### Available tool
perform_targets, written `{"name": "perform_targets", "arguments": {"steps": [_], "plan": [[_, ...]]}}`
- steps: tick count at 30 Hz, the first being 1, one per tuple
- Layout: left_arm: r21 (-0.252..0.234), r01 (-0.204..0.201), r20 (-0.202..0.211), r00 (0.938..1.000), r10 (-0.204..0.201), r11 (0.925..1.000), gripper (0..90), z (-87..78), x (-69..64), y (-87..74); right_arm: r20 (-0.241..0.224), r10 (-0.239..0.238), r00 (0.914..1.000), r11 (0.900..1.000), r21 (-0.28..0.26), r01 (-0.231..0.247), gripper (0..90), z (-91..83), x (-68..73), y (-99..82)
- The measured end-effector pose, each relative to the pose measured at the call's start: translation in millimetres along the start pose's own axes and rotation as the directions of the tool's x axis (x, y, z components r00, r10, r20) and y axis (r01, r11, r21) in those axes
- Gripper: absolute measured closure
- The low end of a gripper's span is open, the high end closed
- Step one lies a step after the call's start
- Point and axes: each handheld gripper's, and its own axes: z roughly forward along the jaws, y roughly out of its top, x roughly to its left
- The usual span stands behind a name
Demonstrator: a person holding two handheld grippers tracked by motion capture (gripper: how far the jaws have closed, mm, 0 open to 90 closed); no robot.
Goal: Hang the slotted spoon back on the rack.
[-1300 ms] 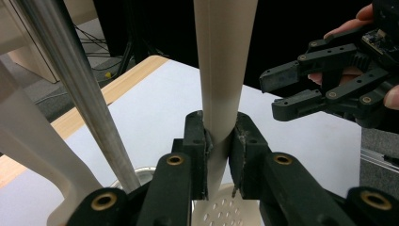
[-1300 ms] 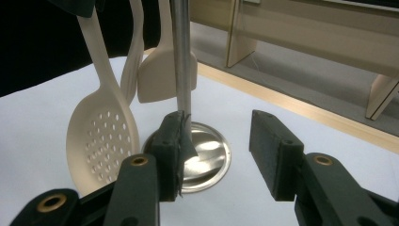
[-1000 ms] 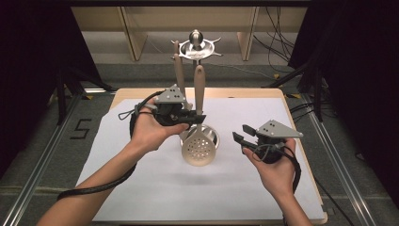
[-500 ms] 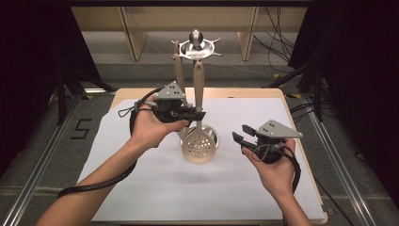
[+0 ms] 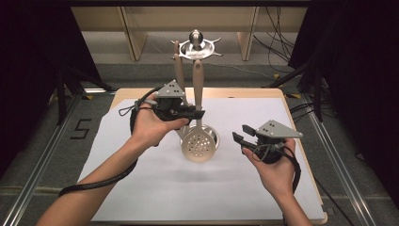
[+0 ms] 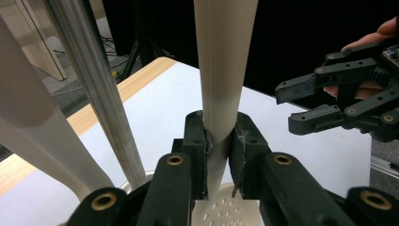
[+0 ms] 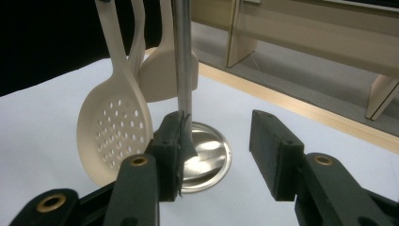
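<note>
A cream perforated skimmer [image 5: 197, 147] hangs upright from a metal utensil stand [image 5: 196, 40]. Its round head sits just over the stand's round base [image 5: 214, 136]. My left gripper [image 5: 195, 114] is shut on the skimmer's handle; in the left gripper view the pads [image 6: 242, 141] press on both sides of the handle [image 6: 225, 61]. A second cream utensil [image 7: 162, 75] hangs behind the stand's pole [image 7: 182, 56]. My right gripper [image 5: 240, 136] stands open to the right of the skimmer, holding nothing. In the right gripper view its jaws [image 7: 221, 150] frame the base [image 7: 211, 155], with the skimmer [image 7: 115, 132] at left.
White paper [image 5: 141, 188] covers the wooden table [image 5: 244, 94]. The stand is near the table's middle. Wooden shelf legs [image 5: 131, 33] and cables [image 5: 277, 28] lie on the floor beyond the far edge. A metal rail [image 5: 47, 160] runs along the left side.
</note>
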Motion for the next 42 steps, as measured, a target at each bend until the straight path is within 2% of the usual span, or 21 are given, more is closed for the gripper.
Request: {"name": "perform_targets", "arguments": {"steps": [3, 4, 5, 6, 7, 9, 10, 11, 14, 15, 17, 18, 19, 20, 21, 22, 27, 37, 38, 39, 42], "plan": [[0.001, -0.021, -0.008, 0.9997, 0.021, 0.9998, 77.6, 0.1, 2.2, 0.3, 0.001, -0.002, 1.0000, 1.0000, -0.002, 0.002, 56.9, 0.0, -0.1, 0.1], [0.005, 0.021, -0.002, 0.9998, -0.021, 0.9998, 77.6, 0.3, 0.1, -0.4, 0.000, 0.002, 1.0000, 1.0000, 0.000, -0.002, 56.8, -0.1, 0.1, 0.0], [-0.004, 0.029, -0.001, 0.9996, -0.029, 0.9996, 77.6, 0.9, -0.1, -0.7, 0.001, 0.003, 1.0000, 1.0000, 0.001, -0.003, 56.8, -0.2, 0.2, -0.1], [0.003, 0.081, -0.011, 0.9967, -0.081, 0.9967, 77.6, 0.3, -3.6, -1.2, 0.001, 0.001, 1.0000, 1.0000, -0.001, -0.001, 56.8, -0.1, 0.0, -0.1], [0.003, 0.081, -0.011, 0.9967, -0.081, 0.9967, 77.6, 0.3, -3.6, -1.2, 0.000, 0.003, 1.0000, 1.0000, 0.000, -0.003, 56.9, -0.2, 0.1, -0.1], [0.000, -0.008, -0.008, 0.9999, 0.008, 1.0000, 77.6, 1.2, 3.9, 0.9, 0.001, -0.004, 1.0000, 1.0000, -0.002, 0.004, 56.9, -0.2, -0.3, 0.2], [0.000, -0.008, -0.008, 0.9999, 0.008, 1.0000, 77.6, 1.2, 3.9, 0.9, -0.001, -0.013, 0.9999, 0.9999, -0.003, 0.013, 56.9, -0.2, -1.0, 0.5], [0.003, 0.047, -0.009, 0.9989, -0.047, 0.9989, 77.6, 1.3, 0.8, 0.3, -0.006, -0.004, 1.0000, 1.0000, -0.001, 0.004, 56.9, -0.1, -0.5, 0.4], [0.003, 0.090, -0.013, 0.9959, -0.090, 0.9959, 77.6, 1.8, -1.4, 0.0, -0.001, -0.011, 0.9999, 0.9999, -0.003, 0.011, 56.9, -0.1, -1.2, 0.4], [-0.002, 0.005, -0.011, 0.9999, -0.005, 1.0000, 77.6, 2.8, 5.4, 1.5, 0.004, 0.006, 1.0000, 0.9999, -0.009, -0.006, 56.9, 0.7, 0.4, -0.4], [-0.002, -0.028, -0.017, 0.9995, 0.028, 0.9996, 77.6, 3.0, 8.0, 2.2, 0.005, 0.005, 1.0000, 0.9999, -0.012, -0.005, 56.8, 1.1, 0.3, -0.5], [-0.001, -0.018, -0.018, 0.9997, 0.018, 0.9998, 77.6, 3.1, 7.9, 2.1, -0.003, -0.001, 1.0000, 1.0000, -0.005, 0.001, 56.9, 1.2, -0.4, -0.3], [-0.002, 0.059, -0.018, 0.9981, -0.059, 0.9983, 77.6, 3.4, 3.1, 0.7, -0.008, -0.003, 1.0000, 1.0000, 0.003, 0.003, 56.9, 0.7, -0.6, -0.1], [0.002, 0.099, -0.018, 0.9950, -0.099, 0.9951, 77.6, 3.6, 0.8, 0.3, -0.008, -0.003, 1.0000, 1.0000, 0.003, 0.003, 56.9, 0.7, -0.6, -0.1], [-0.001, 0.008, -0.020, 0.9998, -0.008, 1.0000, 77.6, 4.1, 7.8, 1.8, -0.008, -0.004, 1.0000, 1.0000, 0.003, 0.004, 56.9, 0.8, -0.5, -0.1], [-0.006, 0.050, -0.020, 0.9986, -0.050, 0.9988, 77.6, 4.6, 5.4, 0.9, -0.002, -0.014, 0.9999, 0.9999, 0.001, 0.014, 56.9, 0.6, -0.9, 0.1], [-0.006, 0.074, -0.026, 0.9969, -0.074, 0.9973, 77.6, 6.7, 6.6, 0.5, -0.009, 0.010, 0.9999, 0.9999, 0.010, -0.010, 56.9, 0.8, 1.1, -0.3], [0.003, -0.017, -0.035, 0.9992, 0.017, 0.9998, 77.5, 11.3, 13.9, 1.6, -0.013, 0.000, 0.9999, 1.0000, 0.000, 0.000, 56.7, 2.0, -0.2, -0.4], [0.003, -0.013, -0.032, 0.9994, 0.013, 0.9999, 77.5, 11.9, 13.8, 1.2, -0.008, -0.004, 1.0000, 1.0000, -0.002, 0.004, 56.7, 1.9, -0.3, -0.3], [-0.001, 0.080, -0.024, 0.9965, -0.080, 0.9968, 77.5, 12.6, 7.7, -0.8, -0.006, 0.004, 1.0000, 1.0000, 0.001, -0.004, 56.7, 1.6, 0.4, -0.5], [-0.005, 0.044, -0.036, 0.9984, -0.044, 0.9990, 77.4, 12.9, 10.2, -0.5, 0.006, -0.007, 1.0000, 0.9998, -0.018, 0.007, 56.7, 3.1, 0.1, -1.2]]}}
